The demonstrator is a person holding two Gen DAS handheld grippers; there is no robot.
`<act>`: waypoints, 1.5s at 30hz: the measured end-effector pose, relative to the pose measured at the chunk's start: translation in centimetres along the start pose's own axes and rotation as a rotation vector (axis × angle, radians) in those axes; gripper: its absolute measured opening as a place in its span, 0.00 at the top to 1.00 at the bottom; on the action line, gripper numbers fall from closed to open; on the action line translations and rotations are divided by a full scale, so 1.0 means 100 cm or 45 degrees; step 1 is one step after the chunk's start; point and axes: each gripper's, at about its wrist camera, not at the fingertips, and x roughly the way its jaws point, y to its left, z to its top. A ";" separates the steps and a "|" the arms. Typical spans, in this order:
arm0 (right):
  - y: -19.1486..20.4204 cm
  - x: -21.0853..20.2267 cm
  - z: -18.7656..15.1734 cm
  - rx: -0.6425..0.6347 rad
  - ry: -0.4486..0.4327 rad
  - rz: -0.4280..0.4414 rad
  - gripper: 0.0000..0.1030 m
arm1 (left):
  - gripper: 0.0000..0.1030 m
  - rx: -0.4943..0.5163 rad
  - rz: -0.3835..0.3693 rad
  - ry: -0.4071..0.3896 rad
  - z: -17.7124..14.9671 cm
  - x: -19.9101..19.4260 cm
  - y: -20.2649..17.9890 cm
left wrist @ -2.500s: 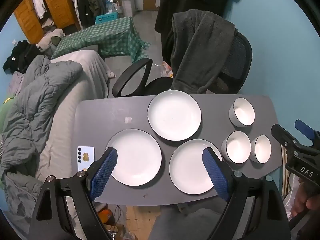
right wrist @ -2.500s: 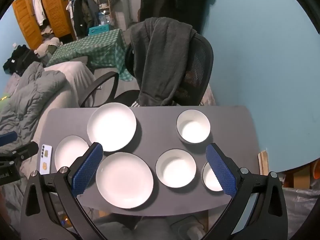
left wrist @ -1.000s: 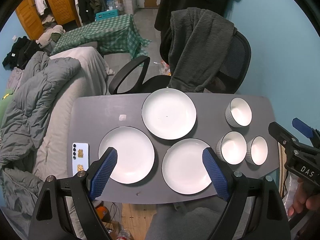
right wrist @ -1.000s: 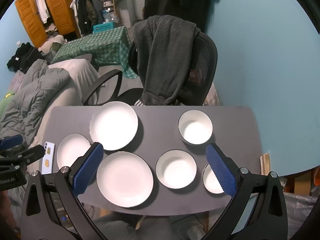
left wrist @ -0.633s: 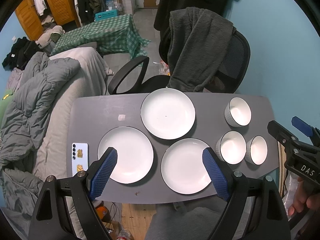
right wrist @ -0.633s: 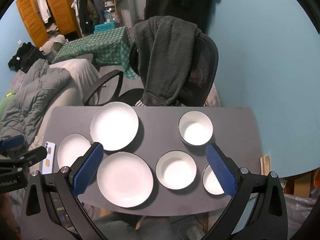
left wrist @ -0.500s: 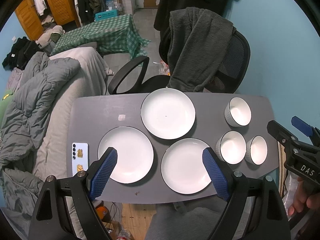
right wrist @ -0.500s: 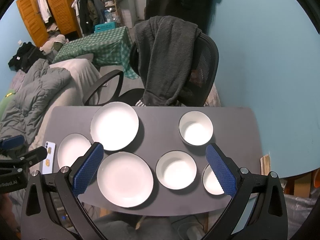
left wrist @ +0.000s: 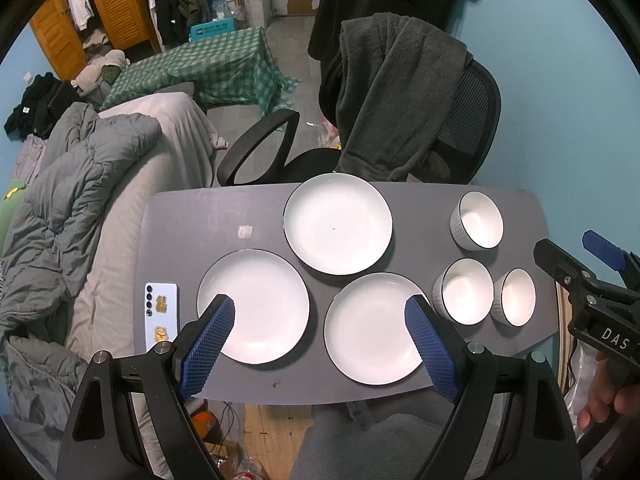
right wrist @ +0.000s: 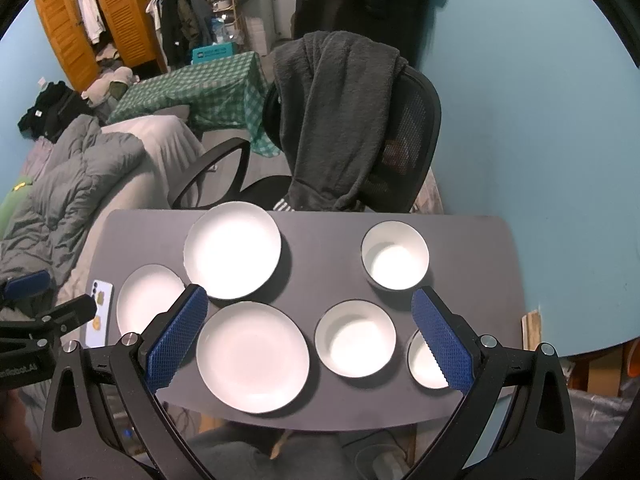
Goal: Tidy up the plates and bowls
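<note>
Three white dark-rimmed plates lie on the grey table (left wrist: pixel 200 220): a far plate (left wrist: pixel 338 224), a left plate (left wrist: pixel 253 306) and a near plate (left wrist: pixel 374 328). To their right stand a far bowl (left wrist: pixel 478 220), a middle bowl (left wrist: pixel 466 291) and a small bowl (left wrist: pixel 518 297). My left gripper (left wrist: pixel 319 308) hovers open above the near edge, holding nothing. My right gripper (right wrist: pixel 309 295) is open and empty too, high above the near plate (right wrist: pixel 253 356) and middle bowl (right wrist: pixel 355 345). Each gripper appears at the other view's edge: right gripper (left wrist: pixel 566 242), left gripper (right wrist: pixel 64 292).
A phone (left wrist: pixel 161 316) lies at the table's left edge. Behind the table is a black office chair (left wrist: pixel 460 128) draped with a grey garment. A bed with a grey duvet (left wrist: pixel 72 200) lies to the left. A hand (left wrist: pixel 600 404) holds the right gripper's handle.
Both views have drifted a little, and the table now looks slightly farther off. The plates and bowls have not moved. Both grippers stay open.
</note>
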 end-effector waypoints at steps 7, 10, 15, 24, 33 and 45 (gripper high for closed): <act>0.001 0.000 -0.002 -0.003 0.002 -0.001 0.02 | 0.14 0.002 -0.001 0.002 -0.001 0.000 0.000; 0.002 0.001 -0.005 -0.003 0.007 0.000 0.02 | 0.14 0.008 0.005 0.005 -0.002 0.001 0.000; -0.002 0.006 -0.007 -0.002 0.021 -0.010 0.02 | 0.14 0.023 0.016 0.021 -0.009 0.007 0.006; -0.009 0.021 -0.019 0.008 0.062 0.012 0.02 | 0.14 0.096 0.031 0.054 -0.022 0.036 0.025; -0.018 0.051 -0.058 0.037 0.127 0.035 0.02 | 0.14 0.156 -0.025 0.158 -0.047 0.081 0.031; -0.023 0.093 -0.118 0.132 0.258 0.086 0.06 | 0.14 0.278 -0.067 0.224 -0.068 0.135 0.015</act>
